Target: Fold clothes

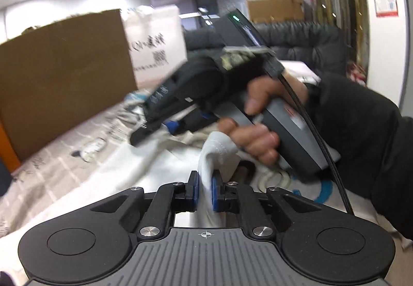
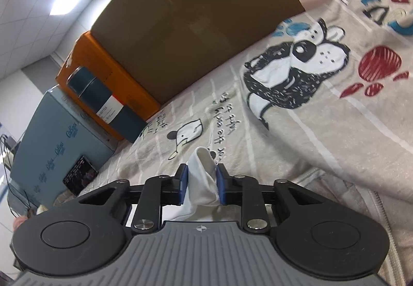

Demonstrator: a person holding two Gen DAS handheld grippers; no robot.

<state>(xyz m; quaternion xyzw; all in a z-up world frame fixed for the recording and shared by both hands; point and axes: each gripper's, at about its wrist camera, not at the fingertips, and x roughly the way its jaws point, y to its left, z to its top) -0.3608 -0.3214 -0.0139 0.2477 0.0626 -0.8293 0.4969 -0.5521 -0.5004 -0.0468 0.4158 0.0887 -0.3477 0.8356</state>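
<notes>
A white garment [image 1: 144,169] lies on a beige printed bedsheet [image 1: 51,169]. My left gripper [image 1: 205,182] is shut on a bunched fold of the white garment [image 1: 214,154], which stands up between the blue pads. Just ahead of it, a hand in a black sleeve holds the right gripper [image 1: 144,128], which points left and down onto the cloth. In the right wrist view my right gripper [image 2: 201,180] is shut on another pinch of the white garment [image 2: 200,172], with the fold rising between the pads above the bedsheet [image 2: 296,131].
A large brown cardboard box [image 1: 64,74] and a white printed box [image 1: 157,46] stand along the far side. An orange box [image 2: 103,79] and a blue box [image 2: 56,141] sit beside them. A dark sofa [image 1: 304,43] is behind. A zipped beige cover [image 2: 361,208] lies at the right.
</notes>
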